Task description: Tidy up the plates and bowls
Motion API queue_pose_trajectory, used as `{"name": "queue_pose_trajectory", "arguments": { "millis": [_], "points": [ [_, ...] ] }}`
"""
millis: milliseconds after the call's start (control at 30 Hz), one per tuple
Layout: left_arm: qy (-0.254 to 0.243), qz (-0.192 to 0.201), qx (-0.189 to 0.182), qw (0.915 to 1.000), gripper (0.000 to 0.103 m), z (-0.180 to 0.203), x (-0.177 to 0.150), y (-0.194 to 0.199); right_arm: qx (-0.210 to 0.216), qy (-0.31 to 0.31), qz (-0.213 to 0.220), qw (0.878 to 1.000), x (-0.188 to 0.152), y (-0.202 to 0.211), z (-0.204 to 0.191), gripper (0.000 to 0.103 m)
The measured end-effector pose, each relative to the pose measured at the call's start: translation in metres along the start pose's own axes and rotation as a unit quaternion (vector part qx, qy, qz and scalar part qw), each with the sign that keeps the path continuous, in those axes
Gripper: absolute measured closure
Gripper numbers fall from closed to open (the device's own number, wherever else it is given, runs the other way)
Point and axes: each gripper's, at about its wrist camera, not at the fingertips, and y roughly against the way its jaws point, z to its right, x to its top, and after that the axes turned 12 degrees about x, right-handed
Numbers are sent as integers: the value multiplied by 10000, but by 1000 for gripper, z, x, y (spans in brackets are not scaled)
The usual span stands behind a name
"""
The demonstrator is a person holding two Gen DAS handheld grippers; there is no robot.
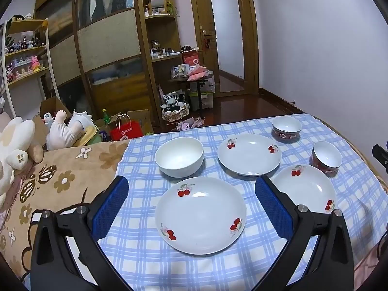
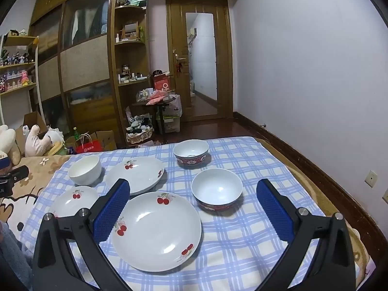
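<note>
Plates (image 1: 200,214) and bowls (image 1: 179,156) look glazed, slippery, breakable; pinch at rims. Both grippers, left (image 1: 191,203) and right (image 2: 193,205), hang spread, empty.

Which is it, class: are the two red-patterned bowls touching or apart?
Apart. The right wrist view shows checked cloth between the far red bowl and the near red bowl.

Both cameras ride low over the near end of the bed, tilted down and facing the wardrobe (image 1: 106,48) and door (image 2: 201,65). The left view sits further left, close above one cherry plate (image 1: 201,214). The right view shares that checked cloth (image 2: 242,242) and all the dishes.
</note>
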Motion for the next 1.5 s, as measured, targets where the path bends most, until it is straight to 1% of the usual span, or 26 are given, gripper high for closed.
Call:
{"name": "queue_pose_trajectory", "arguments": {
  "millis": [433,1500],
  "points": [
    [15,62,41,10000,1,0,4,2,14,-12,9,10000,0,-1,3,0],
    [-3,60,39,10000,1,2,4,3,-9,3,10,10000,-1,-1,3,0]
  ]
}}
